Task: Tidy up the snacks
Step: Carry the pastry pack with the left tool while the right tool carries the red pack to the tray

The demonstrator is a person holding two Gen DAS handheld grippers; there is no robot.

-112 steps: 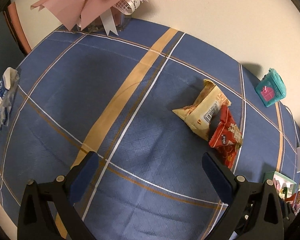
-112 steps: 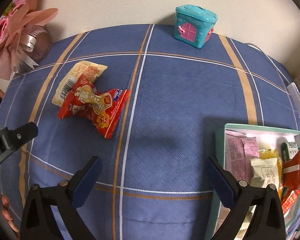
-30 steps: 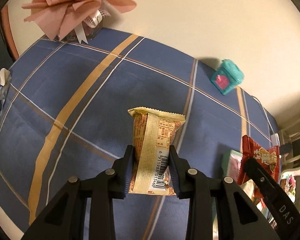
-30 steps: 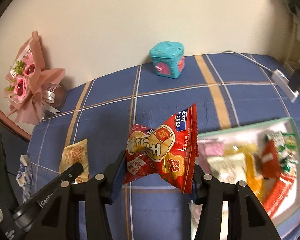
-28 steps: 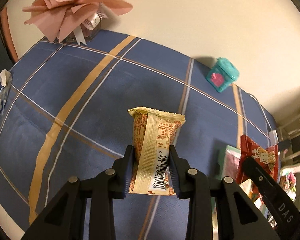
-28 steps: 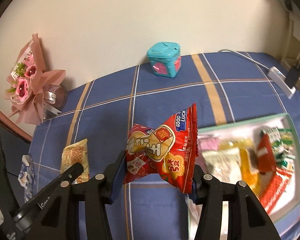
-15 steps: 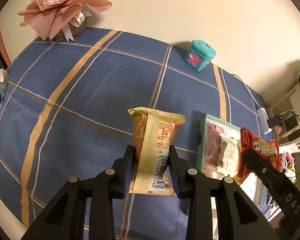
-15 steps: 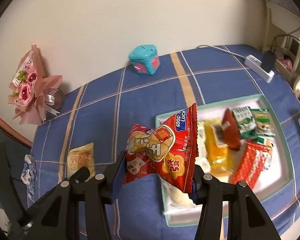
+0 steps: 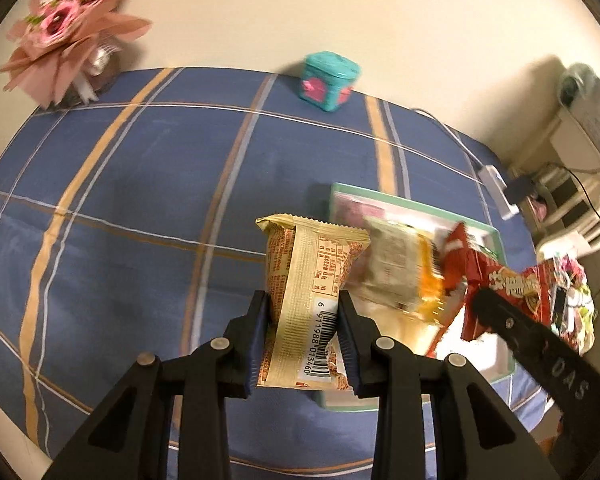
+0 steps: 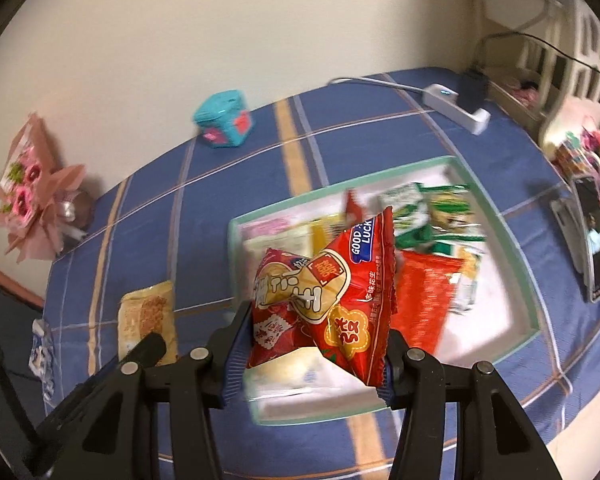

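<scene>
My left gripper (image 9: 302,336) is shut on a beige snack packet (image 9: 310,280) with a barcode, held above the left edge of a mint-rimmed white tray (image 9: 416,202). My right gripper (image 10: 314,354) is shut on a red peanut packet (image 10: 328,292), hanging over the tray (image 10: 512,240), which holds several snacks in red, green, yellow and pink wrappers. In the left wrist view the red packet (image 9: 504,284) and a right finger (image 9: 540,352) show at the right. In the right wrist view the beige packet (image 10: 146,316) shows at lower left.
A blue checked tablecloth (image 9: 140,184) covers the table. At the back stand a teal toy box (image 9: 328,80) and a pink bouquet (image 9: 68,36). A white power strip (image 10: 456,108) with cable lies far right, a phone (image 10: 594,240) and clutter beside it.
Both grippers have carried their packets rightward from over the bare cloth to over the snack tray. The tray has come fully into both views. Both grips are unchanged.
</scene>
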